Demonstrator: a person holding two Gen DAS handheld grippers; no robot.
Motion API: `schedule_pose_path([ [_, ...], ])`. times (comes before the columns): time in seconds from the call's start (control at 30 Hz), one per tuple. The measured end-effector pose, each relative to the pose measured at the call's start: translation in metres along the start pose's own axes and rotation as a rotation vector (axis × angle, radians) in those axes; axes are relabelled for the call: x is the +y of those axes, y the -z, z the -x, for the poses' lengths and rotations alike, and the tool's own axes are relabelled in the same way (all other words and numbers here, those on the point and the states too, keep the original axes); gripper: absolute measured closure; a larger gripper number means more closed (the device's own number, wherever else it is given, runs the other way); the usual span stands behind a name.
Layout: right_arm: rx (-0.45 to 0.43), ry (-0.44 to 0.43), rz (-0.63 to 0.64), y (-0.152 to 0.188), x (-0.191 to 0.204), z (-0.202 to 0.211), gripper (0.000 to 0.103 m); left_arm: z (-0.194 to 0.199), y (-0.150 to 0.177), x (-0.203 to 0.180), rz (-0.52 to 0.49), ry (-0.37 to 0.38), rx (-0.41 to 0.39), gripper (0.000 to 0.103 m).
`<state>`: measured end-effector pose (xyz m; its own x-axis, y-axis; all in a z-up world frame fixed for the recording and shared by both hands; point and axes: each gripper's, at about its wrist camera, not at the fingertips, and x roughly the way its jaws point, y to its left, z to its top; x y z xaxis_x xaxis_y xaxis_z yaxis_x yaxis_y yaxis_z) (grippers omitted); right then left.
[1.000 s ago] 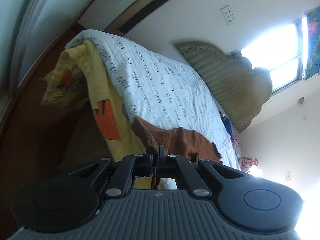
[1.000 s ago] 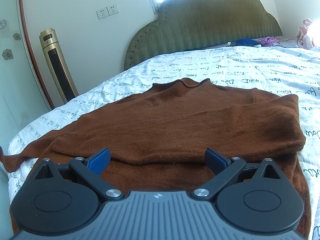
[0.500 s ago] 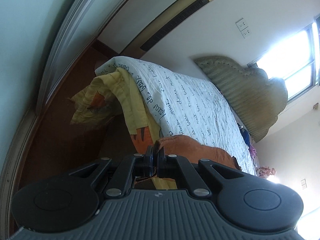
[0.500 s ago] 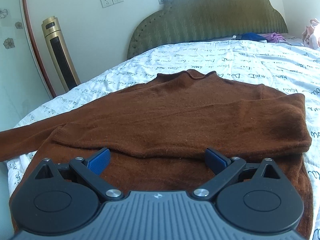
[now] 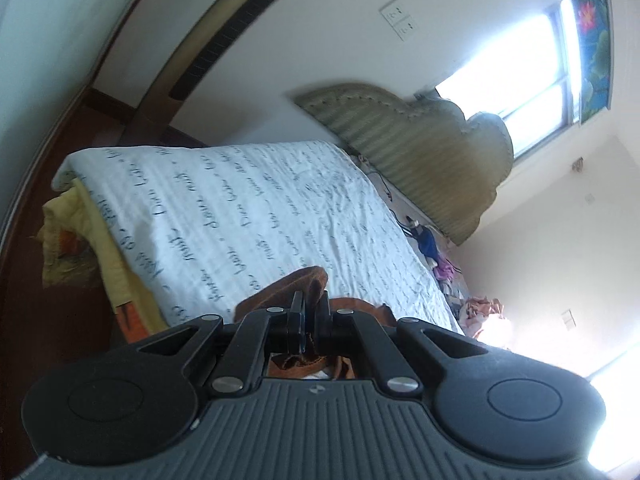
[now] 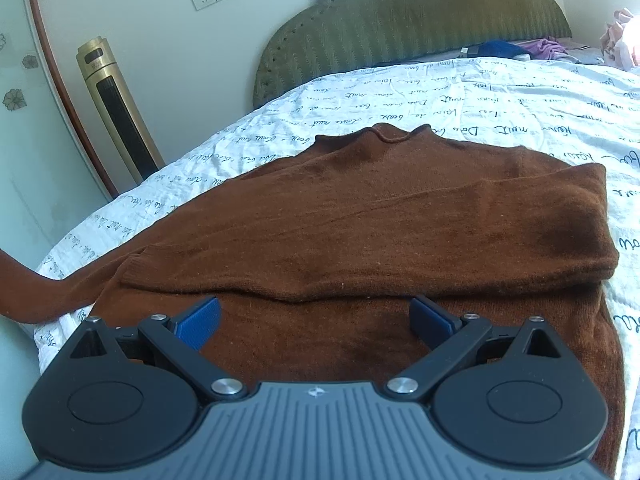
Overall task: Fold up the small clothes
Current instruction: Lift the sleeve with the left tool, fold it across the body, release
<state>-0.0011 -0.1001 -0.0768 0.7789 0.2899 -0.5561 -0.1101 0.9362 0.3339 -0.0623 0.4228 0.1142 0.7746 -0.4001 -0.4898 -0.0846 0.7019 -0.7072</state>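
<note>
A brown knit sweater [image 6: 360,220] lies flat on the white lettered bedspread [image 6: 500,92], with its right sleeve folded across the body. Its left sleeve [image 6: 24,292] stretches off the bed's left edge. My left gripper [image 5: 308,312] is shut on the end of that sleeve [image 5: 296,284] and holds it raised near the bed's corner. My right gripper [image 6: 316,316] is open and empty, low over the sweater's hem; its blue pads [image 6: 200,320] stand wide apart.
A green padded headboard [image 6: 400,20] stands at the far end of the bed. A gold tower fan [image 6: 116,108] stands by the wall on the left. Loose clothes [image 6: 520,46] lie near the headboard. A yellow blanket [image 5: 92,236] hangs off the bed's corner.
My left gripper has lifted the sleeve end and swung inward over the bed's corner. The sleeve now rises off the bed's left edge. My right gripper has barely moved.
</note>
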Motion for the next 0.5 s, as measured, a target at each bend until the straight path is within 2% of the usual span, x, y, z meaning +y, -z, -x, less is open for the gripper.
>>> schedule_pose_path([
  [0.17,-0.019,0.048,0.043,0.002,0.005,0.009,0.002,-0.050,0.005,-0.064,-0.080,0.037,0.094,0.101],
  [0.3,-0.024,0.087,0.121,0.007,0.015,0.012,0.002,-0.111,0.024,-0.108,-0.142,0.066,0.196,0.101],
  [0.5,-0.017,0.058,0.119,0.016,0.019,0.023,0.002,-0.219,0.066,-0.160,-0.262,0.085,0.372,0.101],
])
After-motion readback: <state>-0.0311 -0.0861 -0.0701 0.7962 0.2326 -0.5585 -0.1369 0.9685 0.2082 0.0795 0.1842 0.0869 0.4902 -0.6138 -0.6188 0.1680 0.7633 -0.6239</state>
